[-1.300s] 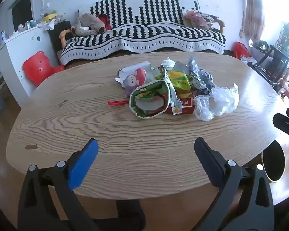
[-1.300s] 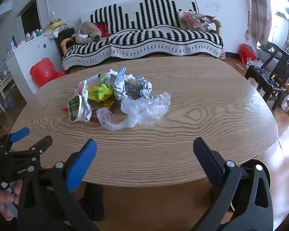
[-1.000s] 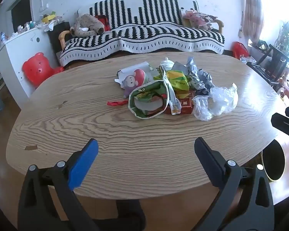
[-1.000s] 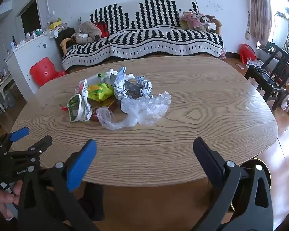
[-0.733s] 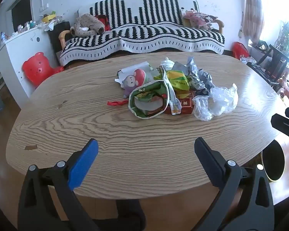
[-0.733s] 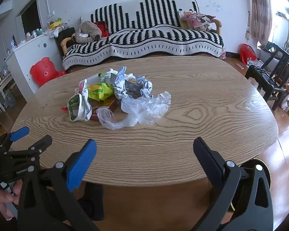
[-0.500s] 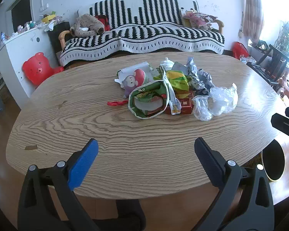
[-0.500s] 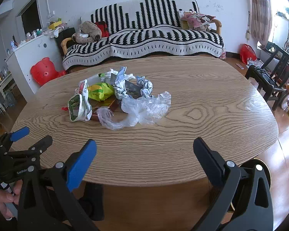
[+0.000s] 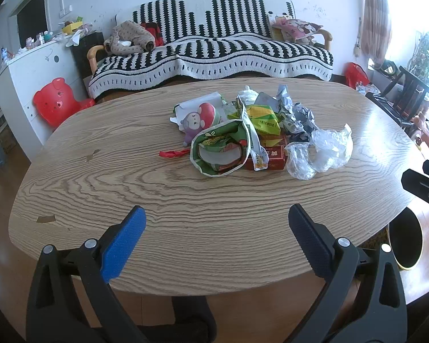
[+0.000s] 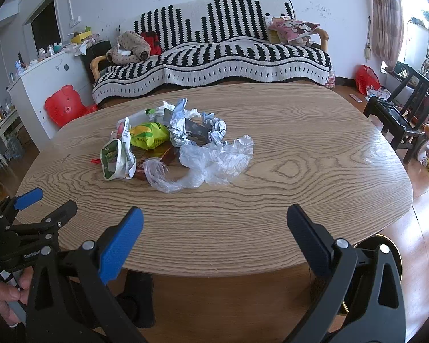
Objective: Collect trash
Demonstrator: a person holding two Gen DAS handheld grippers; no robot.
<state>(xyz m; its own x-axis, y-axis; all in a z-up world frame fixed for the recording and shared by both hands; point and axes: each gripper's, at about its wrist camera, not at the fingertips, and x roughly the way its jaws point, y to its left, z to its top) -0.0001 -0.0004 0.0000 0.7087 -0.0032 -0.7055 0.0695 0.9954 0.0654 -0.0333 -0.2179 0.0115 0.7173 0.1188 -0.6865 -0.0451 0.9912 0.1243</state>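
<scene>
A heap of trash lies mid-table: a green snack bag (image 9: 220, 149) (image 10: 115, 157), a yellow wrapper (image 9: 266, 120) (image 10: 148, 135), crumpled foil (image 9: 296, 118) (image 10: 196, 127), clear plastic bags (image 9: 324, 150) (image 10: 211, 163), a red box (image 9: 271, 154) and a red scrap (image 9: 173, 153). My left gripper (image 9: 216, 230) hovers open over the table's near edge, well short of the heap. My right gripper (image 10: 214, 228) is open too, near the same edge and to the right. Each gripper shows in the other's view, at the right edge (image 9: 423, 183) and the lower left (image 10: 31, 214).
The oval wooden table (image 9: 186, 200) (image 10: 300, 157) carries the heap. A dark round bin (image 9: 404, 243) (image 10: 386, 245) stands on the floor at its right end. Behind are a striped sofa (image 9: 214, 48), a red toy stool (image 9: 57, 101), a white cabinet (image 9: 28, 65) and a dark chair (image 10: 400, 114).
</scene>
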